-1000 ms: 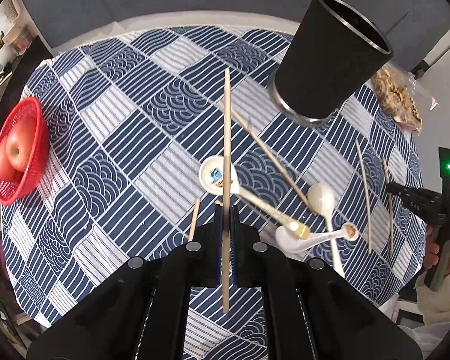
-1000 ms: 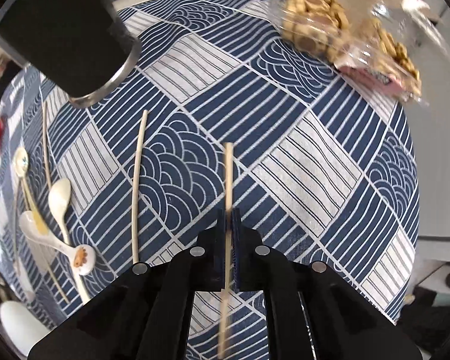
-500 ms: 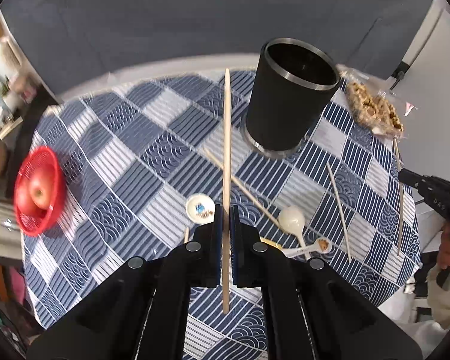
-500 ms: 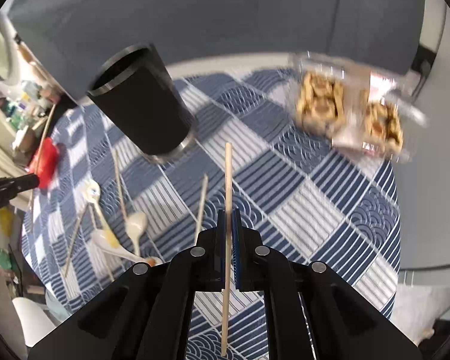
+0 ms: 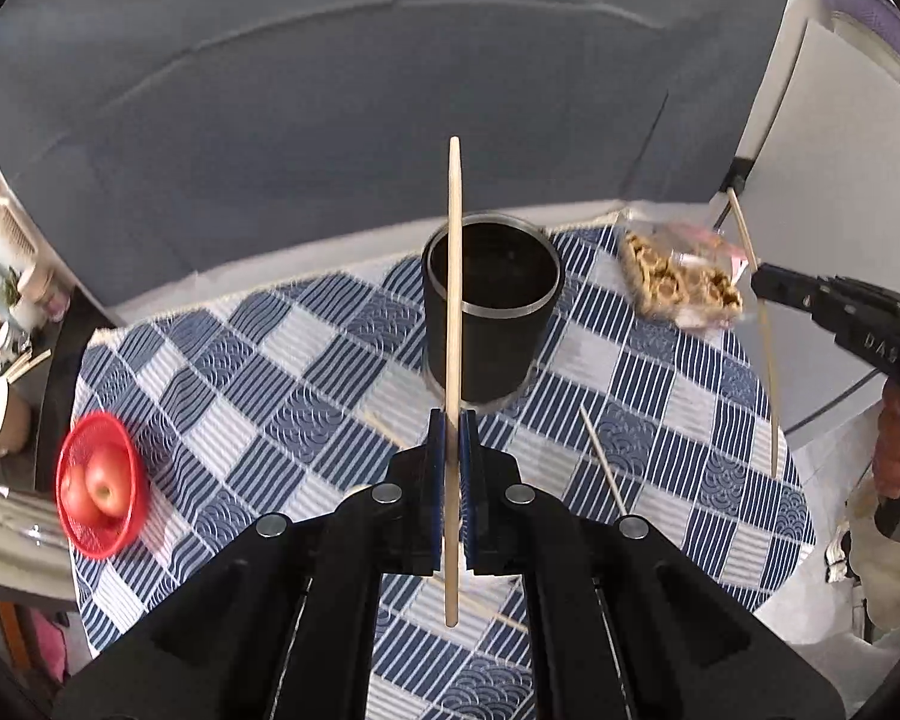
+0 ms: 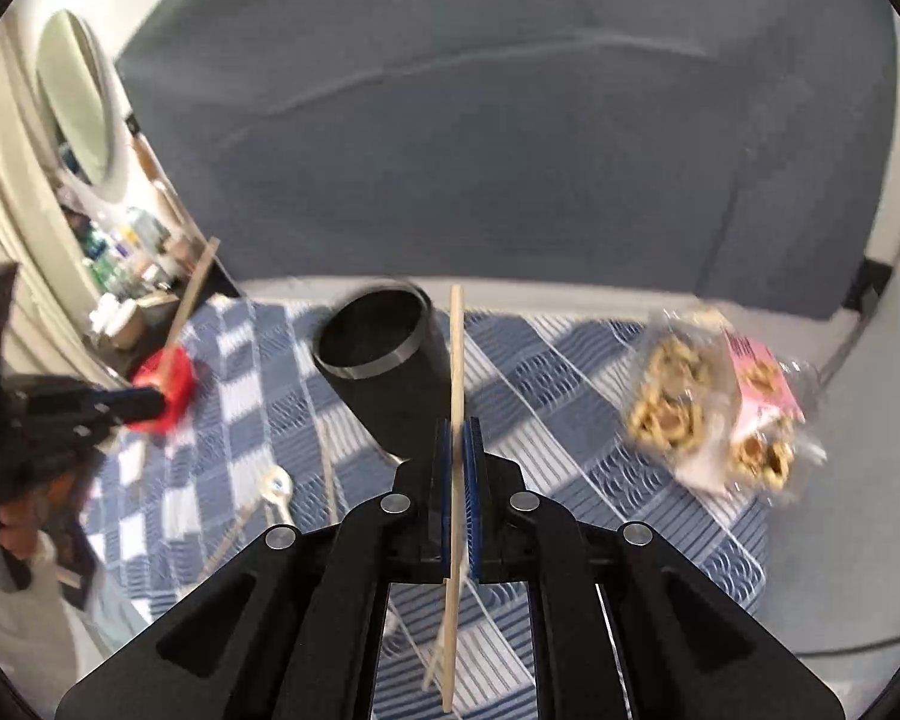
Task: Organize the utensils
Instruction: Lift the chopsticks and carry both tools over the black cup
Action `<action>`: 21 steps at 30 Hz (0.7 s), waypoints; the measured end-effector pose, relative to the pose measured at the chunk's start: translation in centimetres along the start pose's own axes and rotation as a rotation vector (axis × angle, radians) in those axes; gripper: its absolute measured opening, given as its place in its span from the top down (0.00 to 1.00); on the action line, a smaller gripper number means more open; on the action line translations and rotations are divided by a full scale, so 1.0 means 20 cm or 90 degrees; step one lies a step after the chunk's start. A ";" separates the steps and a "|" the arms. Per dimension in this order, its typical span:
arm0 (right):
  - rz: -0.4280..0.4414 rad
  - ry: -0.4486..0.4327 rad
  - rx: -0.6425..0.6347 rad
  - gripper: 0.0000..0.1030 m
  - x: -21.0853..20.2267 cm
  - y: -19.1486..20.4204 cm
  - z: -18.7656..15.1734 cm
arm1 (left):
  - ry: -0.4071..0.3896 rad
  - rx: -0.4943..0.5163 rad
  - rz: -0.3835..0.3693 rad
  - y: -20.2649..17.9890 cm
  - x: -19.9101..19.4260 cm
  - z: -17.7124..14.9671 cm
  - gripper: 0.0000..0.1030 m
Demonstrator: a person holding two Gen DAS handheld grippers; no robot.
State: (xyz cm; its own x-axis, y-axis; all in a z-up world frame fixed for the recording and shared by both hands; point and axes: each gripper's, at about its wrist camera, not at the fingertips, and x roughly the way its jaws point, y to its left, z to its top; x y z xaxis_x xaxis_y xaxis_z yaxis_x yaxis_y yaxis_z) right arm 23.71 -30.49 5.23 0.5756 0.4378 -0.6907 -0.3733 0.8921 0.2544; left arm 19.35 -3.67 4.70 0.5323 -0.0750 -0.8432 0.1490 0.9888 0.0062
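Note:
My left gripper (image 5: pixel 453 420) is shut on a wooden chopstick (image 5: pixel 453 276) that stands up between the pads and crosses in front of the black cylindrical holder (image 5: pixel 491 312). My right gripper (image 6: pixel 457 429) is shut on another chopstick (image 6: pixel 456 360), held high beside the same black holder (image 6: pixel 384 366). In the left wrist view the right gripper (image 5: pixel 762 285) shows at the right edge with its chopstick (image 5: pixel 759 324). The left gripper (image 6: pixel 150 402) shows at the left of the right wrist view. A loose chopstick (image 5: pixel 603 462) lies on the cloth, and a white spoon (image 6: pixel 277 489) lies left of the holder.
A blue and white checked cloth (image 5: pixel 282 396) covers the round table. A red basket with apples (image 5: pixel 99 492) sits at its left edge. A clear bag of biscuits (image 5: pixel 678 282) lies at the back right. A dark grey sofa (image 5: pixel 390 108) stands behind the table.
Both grippers have risen well above the table with their chopsticks and tilted up, so the holder's open mouth and the sofa behind have come into view.

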 end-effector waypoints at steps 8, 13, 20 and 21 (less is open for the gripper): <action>0.085 -0.079 -0.020 0.96 -0.06 0.09 0.28 | -0.058 -0.033 -0.061 0.04 0.02 0.16 0.95; 0.108 -0.096 -0.030 0.96 0.00 0.13 0.40 | -0.077 -0.054 -0.103 0.08 0.08 0.25 0.95; 0.140 -0.128 -0.051 0.96 0.10 0.20 0.56 | -0.149 -0.098 -0.173 0.16 0.18 0.37 0.95; 0.145 -0.133 -0.054 0.96 0.12 0.21 0.58 | -0.154 -0.103 -0.171 0.17 0.20 0.39 0.95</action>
State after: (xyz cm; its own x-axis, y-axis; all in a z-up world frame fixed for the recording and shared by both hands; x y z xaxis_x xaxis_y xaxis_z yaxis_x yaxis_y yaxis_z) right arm 31.98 -24.34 12.58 0.6037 0.6466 -0.4663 -0.5644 0.7598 0.3228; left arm 28.42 -1.67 5.54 0.6765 -0.3436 -0.6514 0.1871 0.9357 -0.2992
